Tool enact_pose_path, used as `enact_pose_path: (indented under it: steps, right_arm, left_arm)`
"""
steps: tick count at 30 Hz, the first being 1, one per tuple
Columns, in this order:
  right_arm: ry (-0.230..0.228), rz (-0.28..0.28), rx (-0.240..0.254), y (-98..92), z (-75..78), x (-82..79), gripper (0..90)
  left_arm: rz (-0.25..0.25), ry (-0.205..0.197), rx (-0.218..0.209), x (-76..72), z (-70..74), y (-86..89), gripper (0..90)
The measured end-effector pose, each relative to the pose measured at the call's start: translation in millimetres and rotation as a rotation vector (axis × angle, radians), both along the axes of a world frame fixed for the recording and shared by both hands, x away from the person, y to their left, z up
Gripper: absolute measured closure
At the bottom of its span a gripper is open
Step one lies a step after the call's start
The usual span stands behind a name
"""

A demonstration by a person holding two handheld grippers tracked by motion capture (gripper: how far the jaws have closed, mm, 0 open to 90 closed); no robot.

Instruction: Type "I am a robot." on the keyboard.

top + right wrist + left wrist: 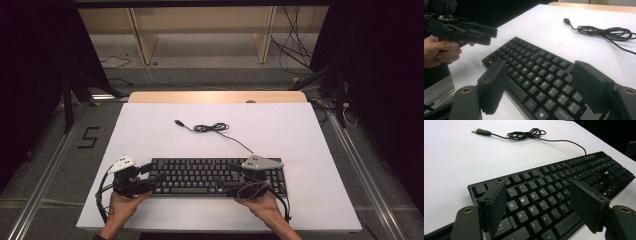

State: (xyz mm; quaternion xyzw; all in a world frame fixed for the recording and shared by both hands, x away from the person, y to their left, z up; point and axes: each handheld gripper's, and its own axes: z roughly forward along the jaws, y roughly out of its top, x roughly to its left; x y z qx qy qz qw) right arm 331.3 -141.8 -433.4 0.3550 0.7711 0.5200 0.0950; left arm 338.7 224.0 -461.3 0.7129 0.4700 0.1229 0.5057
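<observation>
Both grippers hover over keyboard, lower centre of frame: left gripper and right gripper jaws apart, empty. Judged step: keyboard set down, released. Next: withdraw clear of cable.

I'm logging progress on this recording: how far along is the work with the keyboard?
Done: the black full-size keyboard lies flat near the front of the white tabletop, its black USB cable loosely coiled behind it, unplugged. In hand: nothing; the left gripper and right gripper hover over the keys, fingers wide open. Left: whatever comes next, perhaps gripping the keyboard's ends.
</observation>
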Motion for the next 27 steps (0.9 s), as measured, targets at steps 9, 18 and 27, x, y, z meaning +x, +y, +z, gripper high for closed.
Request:
enact_pose_path:
  steps: [9,18,27]
  right_arm:
    - [-0.002,-0.001,0.001,-4.9,0.2,-4.4,27.6]
    - [-0.005,0.002,0.003,-7.4,0.6,-8.1,27.3]
    - [-0.003,0.004,0.003,-8.4,0.6,-10.8,27.2]
  left_arm:
    - [0.005,0.034,0.019,4.5,-2.1,-0.6,39.3]
    - [0.005,0.077,0.06,10.0,-5.6,-0.1,63.9]
    - [-0.014,0.11,0.12,13.3,-10.2,-5.1,85.1]
